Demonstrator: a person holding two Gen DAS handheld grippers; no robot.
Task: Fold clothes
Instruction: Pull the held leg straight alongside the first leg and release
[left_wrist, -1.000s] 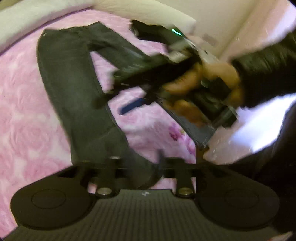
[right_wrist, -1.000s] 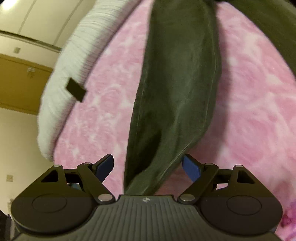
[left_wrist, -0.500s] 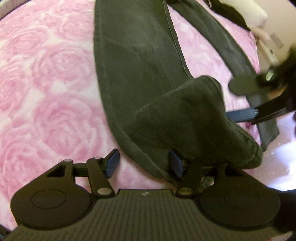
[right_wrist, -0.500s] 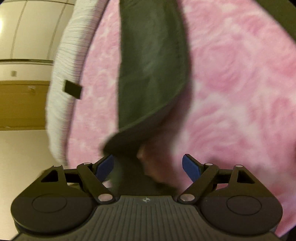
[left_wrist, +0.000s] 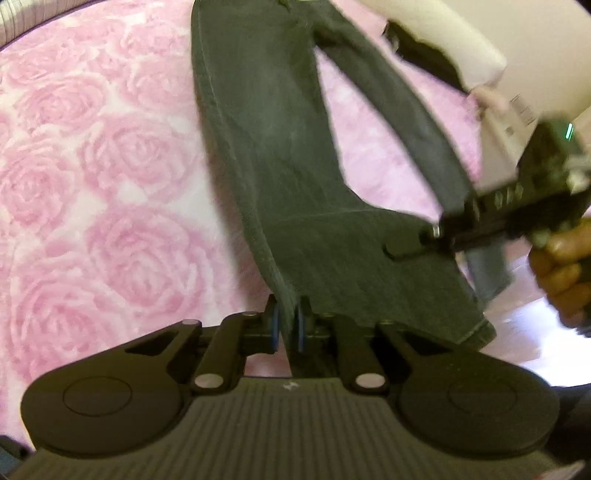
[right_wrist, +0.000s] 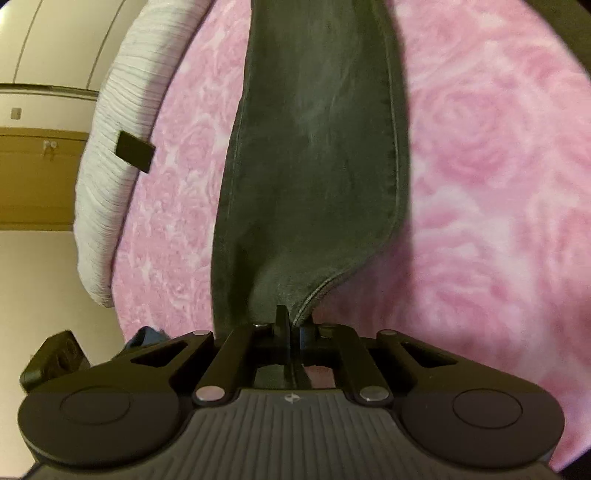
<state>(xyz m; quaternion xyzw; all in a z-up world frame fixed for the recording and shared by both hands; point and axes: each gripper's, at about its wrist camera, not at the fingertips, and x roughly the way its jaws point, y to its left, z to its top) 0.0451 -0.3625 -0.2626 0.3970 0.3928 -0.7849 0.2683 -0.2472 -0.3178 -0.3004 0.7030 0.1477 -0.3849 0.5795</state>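
Observation:
Dark grey trousers (left_wrist: 280, 155) lie lengthwise on a pink rose-patterned blanket (left_wrist: 110, 206). My left gripper (left_wrist: 287, 326) is shut on the edge of one trouser leg near its hem. In the right wrist view my right gripper (right_wrist: 292, 330) is shut on the stitched hem of the same trousers (right_wrist: 314, 147), which stretch away from it. The right gripper's body (left_wrist: 517, 206), held by a hand (left_wrist: 561, 266), shows at the right of the left wrist view, over the second leg (left_wrist: 417, 122).
A white ribbed pillow (right_wrist: 114, 155) with a dark tag lies along the bed's left edge. Another pale pillow (left_wrist: 447, 40) sits at the far right corner with a dark cloth beneath it. Wall and a wooden door (right_wrist: 33, 177) stand beyond the bed.
Both grippers have gone from open to shut, each clamping the trouser leg's hem edge. The fabric, loosely folded before, now hangs taut from the fingers.

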